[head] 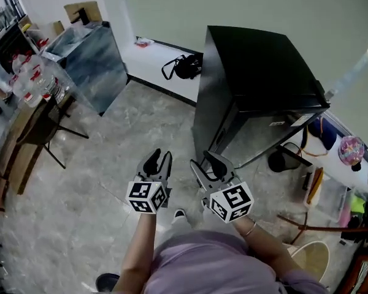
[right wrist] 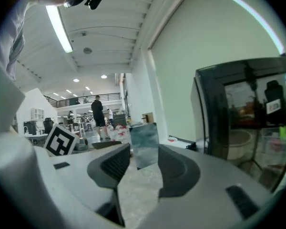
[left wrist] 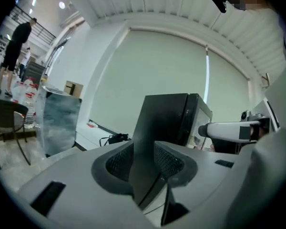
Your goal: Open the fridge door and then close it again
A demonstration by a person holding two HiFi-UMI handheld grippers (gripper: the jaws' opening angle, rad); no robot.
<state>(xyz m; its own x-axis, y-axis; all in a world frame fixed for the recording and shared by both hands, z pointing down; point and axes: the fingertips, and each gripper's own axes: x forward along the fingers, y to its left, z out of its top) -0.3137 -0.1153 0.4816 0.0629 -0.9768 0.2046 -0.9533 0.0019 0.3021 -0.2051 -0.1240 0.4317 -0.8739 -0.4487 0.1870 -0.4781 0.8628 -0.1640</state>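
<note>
Head view, fridge point(head: 257, 66) upright, door point(head: 277, 133) lower-right

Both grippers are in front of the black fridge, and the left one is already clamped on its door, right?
No. The left gripper is clamped on nothing: the head view shows it short of the black fridge, jaws apart and empty. The right gripper is in front of it too.

Even indoor brightness, heavy fisheye warping, dark corners
</note>
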